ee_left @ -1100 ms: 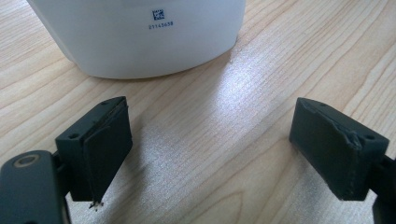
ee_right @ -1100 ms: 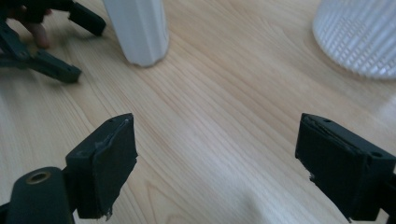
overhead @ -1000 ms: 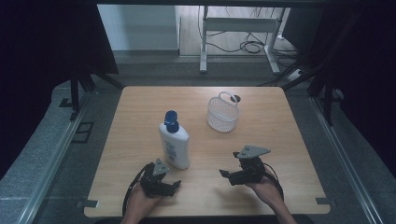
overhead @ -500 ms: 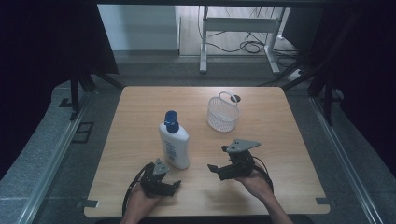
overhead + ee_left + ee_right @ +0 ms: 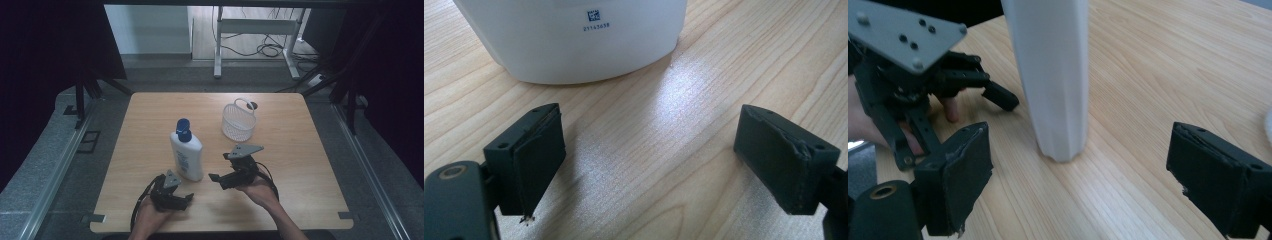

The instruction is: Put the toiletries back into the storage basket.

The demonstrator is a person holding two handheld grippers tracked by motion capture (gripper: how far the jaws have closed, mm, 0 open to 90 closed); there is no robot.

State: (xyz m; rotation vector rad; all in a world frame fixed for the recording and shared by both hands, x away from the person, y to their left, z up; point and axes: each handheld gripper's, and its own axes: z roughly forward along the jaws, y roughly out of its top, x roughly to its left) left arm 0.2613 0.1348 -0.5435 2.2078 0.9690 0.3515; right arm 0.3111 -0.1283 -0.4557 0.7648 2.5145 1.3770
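Standing upright near the middle of the counter (image 5: 310, 150), the white bottle (image 5: 186, 156) with its blue cap (image 5: 183, 125) sits between the two grippers, which seems a convenient spot for either hand to reach it; the white wire basket (image 5: 238, 121) stands apart from it, farther back and to the right, and looks like a likely place for the bottle to go. The left gripper (image 5: 187, 196) rests low by the counter's near edge, just in front of the bottle's base, its jaws released and spread with nothing but bare wood between them, the bottle's foot close ahead in the left gripper view (image 5: 574, 40). The right gripper (image 5: 214, 177) is carried a little above the surface by the person's right hand (image 5: 257, 189), turned sideways so that it points left toward the bottle's lower body. Its jaws are also released and wide, and in the right gripper view the bottle (image 5: 1050, 75) stands ahead of the gap, untouched. Judging by that aim, a sideways grasp of the bottle is being lined up.
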